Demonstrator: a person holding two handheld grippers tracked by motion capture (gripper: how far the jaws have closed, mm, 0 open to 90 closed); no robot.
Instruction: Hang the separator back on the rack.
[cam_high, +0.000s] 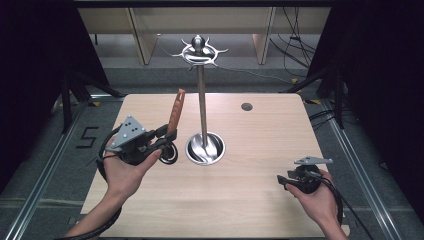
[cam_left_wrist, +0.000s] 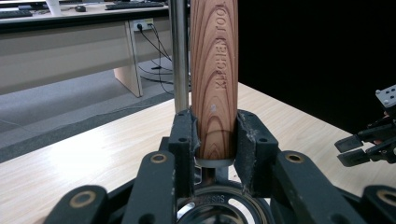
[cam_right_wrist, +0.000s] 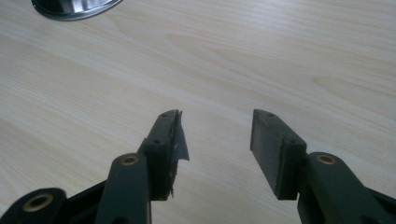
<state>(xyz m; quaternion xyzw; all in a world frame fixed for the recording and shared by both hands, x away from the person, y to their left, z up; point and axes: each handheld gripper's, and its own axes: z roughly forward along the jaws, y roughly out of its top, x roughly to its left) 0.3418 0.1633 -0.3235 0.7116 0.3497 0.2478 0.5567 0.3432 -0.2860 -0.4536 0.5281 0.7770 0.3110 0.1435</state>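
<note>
The left tool (cam_high: 167, 137) clamps the wooden utensil handle (cam_high: 176, 111) low down, near its metal collar, so the handle stands upright just left of the steel rack pole (cam_high: 202, 102), ready, I'd judge, for hanging on the hooks (cam_high: 200, 51) up top. The right tool (cam_high: 283, 181) sits well right of the pole, low over the worktop (cam_high: 260, 200), jaws apart with nothing between them.

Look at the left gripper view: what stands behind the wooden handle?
Behind the wooden handle, clamped in the left gripper, rises the stand's steel pole. The handle covers the pole's base.
</note>
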